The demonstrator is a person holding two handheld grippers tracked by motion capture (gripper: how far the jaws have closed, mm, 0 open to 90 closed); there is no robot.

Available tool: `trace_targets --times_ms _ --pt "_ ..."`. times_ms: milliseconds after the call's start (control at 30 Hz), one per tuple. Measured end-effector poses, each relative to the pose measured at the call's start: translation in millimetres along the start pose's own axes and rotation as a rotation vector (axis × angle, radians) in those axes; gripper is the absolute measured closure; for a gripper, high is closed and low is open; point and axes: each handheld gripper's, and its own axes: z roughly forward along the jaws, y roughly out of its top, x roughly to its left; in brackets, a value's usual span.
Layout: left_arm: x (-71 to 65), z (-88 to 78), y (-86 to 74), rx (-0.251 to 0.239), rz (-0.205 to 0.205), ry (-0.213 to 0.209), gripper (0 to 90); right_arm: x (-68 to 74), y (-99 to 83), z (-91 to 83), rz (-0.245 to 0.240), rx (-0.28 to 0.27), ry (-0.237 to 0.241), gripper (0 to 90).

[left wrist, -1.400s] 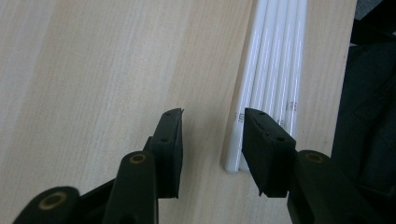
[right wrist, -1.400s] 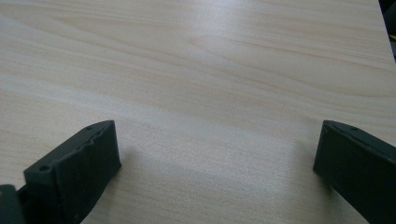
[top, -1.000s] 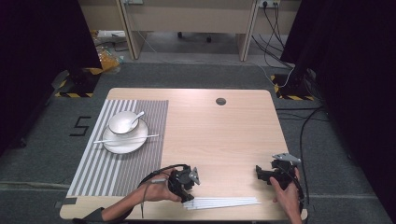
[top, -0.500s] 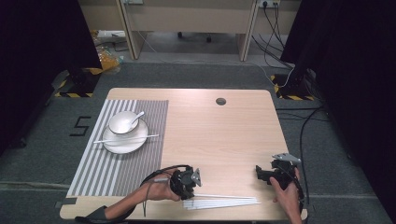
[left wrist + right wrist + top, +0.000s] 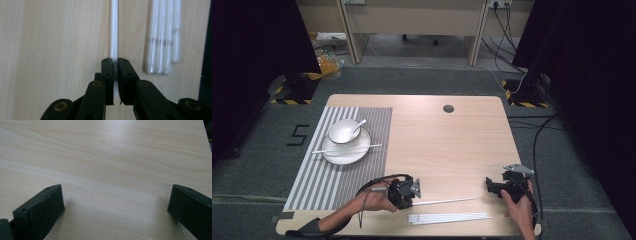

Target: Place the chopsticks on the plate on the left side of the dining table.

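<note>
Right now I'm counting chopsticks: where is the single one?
High view: the single white chopstick lies near the table's front edge, clamped in the left claw, just behind the chopstick bundle.

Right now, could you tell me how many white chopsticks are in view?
6: one chopstick in the left claw, a bundle of four beside it, one chopstick across the plate; others may hide.

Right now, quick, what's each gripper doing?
Left gripper: its jaws have just been closing and are now shut on one white chopstick.
Right gripper: open, nothing between the jaws, over the table.
</note>
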Motion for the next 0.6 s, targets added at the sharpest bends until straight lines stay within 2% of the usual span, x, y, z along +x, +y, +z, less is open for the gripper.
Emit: trace_targets --times_ms 167,300,600 --pt "6.7 -4.4 -11.3 0.034 0.011 0.031 82.7 0.0 0.0 0.1 0.000 -0.001 0.000 0.5" --pt "12.2 -6.7 -17.2 0.058 0.004 0.049 82.6 0.1 0.0 0.1 0.000 -0.001 0.000 0.5" --pt "19.7 -9.4 -26.3 0.071 -0.017 0.066 81.8 0.0 0.0 0.1 0.000 -0.001 0.000 0.5"
